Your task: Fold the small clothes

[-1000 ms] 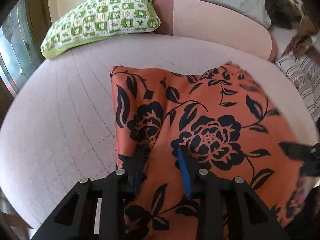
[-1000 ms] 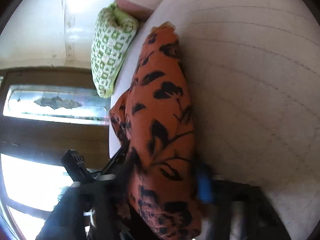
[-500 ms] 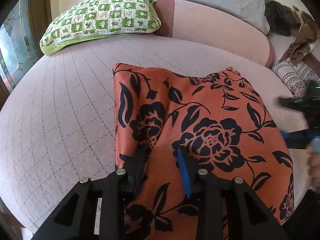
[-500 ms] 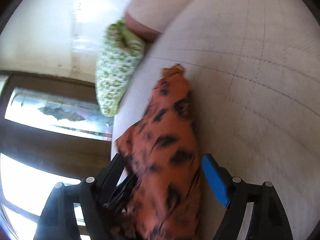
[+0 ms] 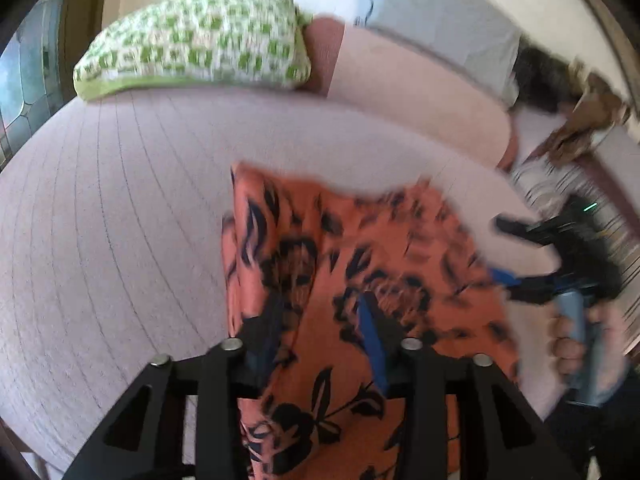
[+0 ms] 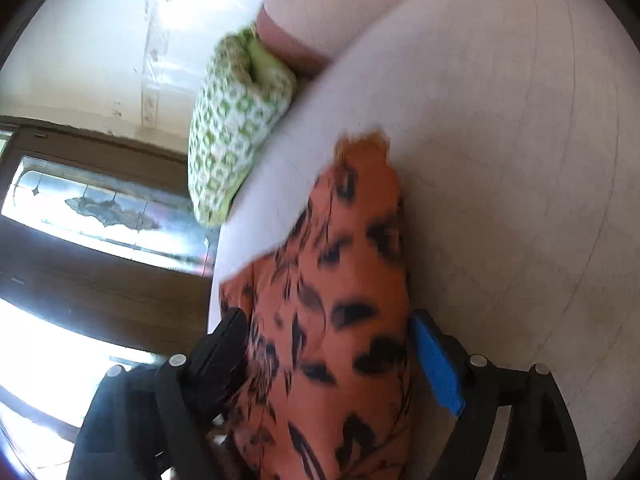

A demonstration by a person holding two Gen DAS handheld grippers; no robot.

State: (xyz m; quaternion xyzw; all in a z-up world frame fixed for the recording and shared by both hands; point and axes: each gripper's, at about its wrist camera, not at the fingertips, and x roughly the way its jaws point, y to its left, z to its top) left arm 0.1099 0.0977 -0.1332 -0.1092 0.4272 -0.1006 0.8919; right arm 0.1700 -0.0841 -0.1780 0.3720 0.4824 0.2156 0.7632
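An orange garment with a black flower print (image 5: 360,248) lies on the pale pink quilted bed (image 5: 120,220). My left gripper (image 5: 320,320) is shut on a fold of its near edge and lifts it. The right gripper (image 5: 512,256) shows at the garment's right edge in the left wrist view, held by a hand. In the right wrist view the garment (image 6: 340,300) lies between the right gripper's wide-apart fingers (image 6: 328,352), which stand open around it. Both views are blurred by motion.
A green and white checked pillow (image 5: 200,44) lies at the far left of the bed. A pink bolster (image 5: 420,80) and a grey pillow (image 5: 440,12) lie behind. Striped and brown clothes (image 5: 568,168) are piled at the far right. A window (image 6: 100,208) stands to the left.
The left gripper has pulled the garment's near edge up and back, bunching the cloth. The right gripper opened half a second ago and stays open around the right edge.
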